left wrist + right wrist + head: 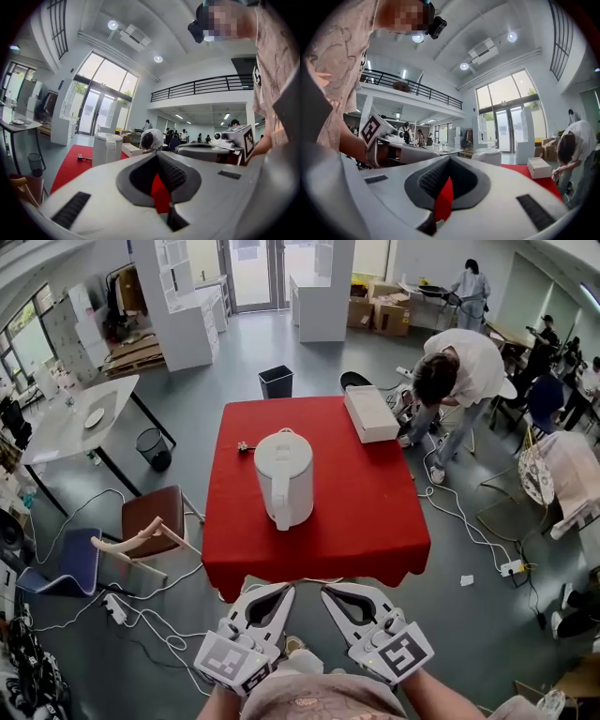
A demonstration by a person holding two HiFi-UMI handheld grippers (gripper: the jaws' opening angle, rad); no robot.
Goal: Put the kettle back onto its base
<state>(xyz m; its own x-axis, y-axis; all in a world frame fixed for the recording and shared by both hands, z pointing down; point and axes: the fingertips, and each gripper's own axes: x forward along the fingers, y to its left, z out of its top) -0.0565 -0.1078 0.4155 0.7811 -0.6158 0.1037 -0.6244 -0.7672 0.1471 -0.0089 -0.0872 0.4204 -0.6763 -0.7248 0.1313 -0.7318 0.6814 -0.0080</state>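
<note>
Head cam: high above the near edge of the red table (356, 512), pitched steeply down, whole top in frame, left gripper (279, 592) and right gripper (336, 594) at the bottom. Each gripper cam: low behind its own jaws, near level, just off that near edge, facing across the table toward the glass doors (93, 112), the other gripper at its inner side. All three share the red top, kettle (284, 474) and white box (370, 413).
</note>
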